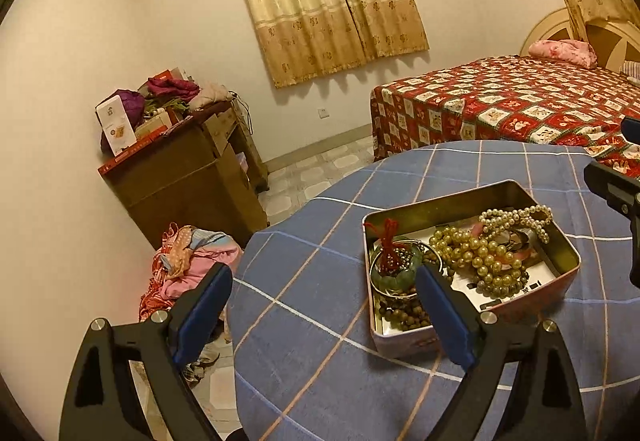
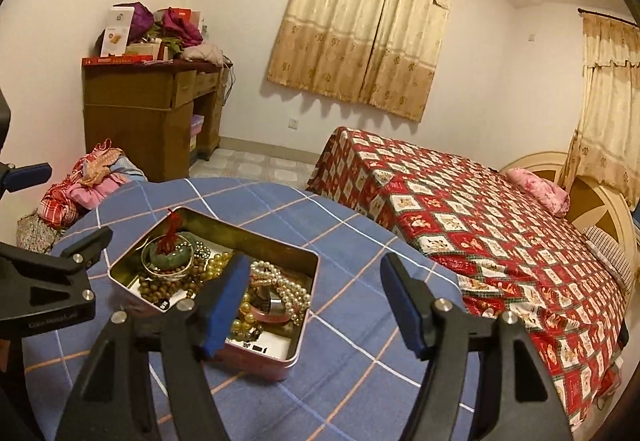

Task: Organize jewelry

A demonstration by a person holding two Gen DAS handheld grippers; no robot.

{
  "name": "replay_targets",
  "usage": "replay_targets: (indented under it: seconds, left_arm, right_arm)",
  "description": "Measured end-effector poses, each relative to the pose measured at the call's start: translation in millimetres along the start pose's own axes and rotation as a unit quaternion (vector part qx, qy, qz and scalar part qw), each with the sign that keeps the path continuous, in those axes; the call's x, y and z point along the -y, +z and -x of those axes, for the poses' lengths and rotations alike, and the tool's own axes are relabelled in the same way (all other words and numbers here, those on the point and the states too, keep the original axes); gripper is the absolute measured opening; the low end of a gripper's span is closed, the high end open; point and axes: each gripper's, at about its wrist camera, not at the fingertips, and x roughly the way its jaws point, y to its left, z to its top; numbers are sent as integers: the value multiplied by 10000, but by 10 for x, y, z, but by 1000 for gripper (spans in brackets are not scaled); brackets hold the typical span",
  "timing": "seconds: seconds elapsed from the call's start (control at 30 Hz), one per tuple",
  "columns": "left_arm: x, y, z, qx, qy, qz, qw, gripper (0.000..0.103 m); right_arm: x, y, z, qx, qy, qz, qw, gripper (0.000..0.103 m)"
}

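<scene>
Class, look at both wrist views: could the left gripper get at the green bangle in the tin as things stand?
Probably yes. The left gripper has its jaws open and empty, the tin has no lid, and the green bangle lies uppermost at its near end, with only a red tassel on it.

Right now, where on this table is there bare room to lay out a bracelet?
The blue checked tablecloth is bare between the tin and the bed-side edge, and in front of the tin. The tin is crowded with beads.

Both wrist views look down along their tongs, close over the blue checked desk [image 1: 320, 281] — sharing the open metal jewelry tin [image 1: 472, 197] ahead.
</scene>
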Motion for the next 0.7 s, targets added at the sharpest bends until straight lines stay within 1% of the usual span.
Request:
replay_targets:
  seconds: [0.7]
  left_arm:
    - [-7, 16, 36, 36, -17, 45, 10000, 93]
  right_arm:
    - [-3, -11, 40, 27, -23, -1, 10000, 72]
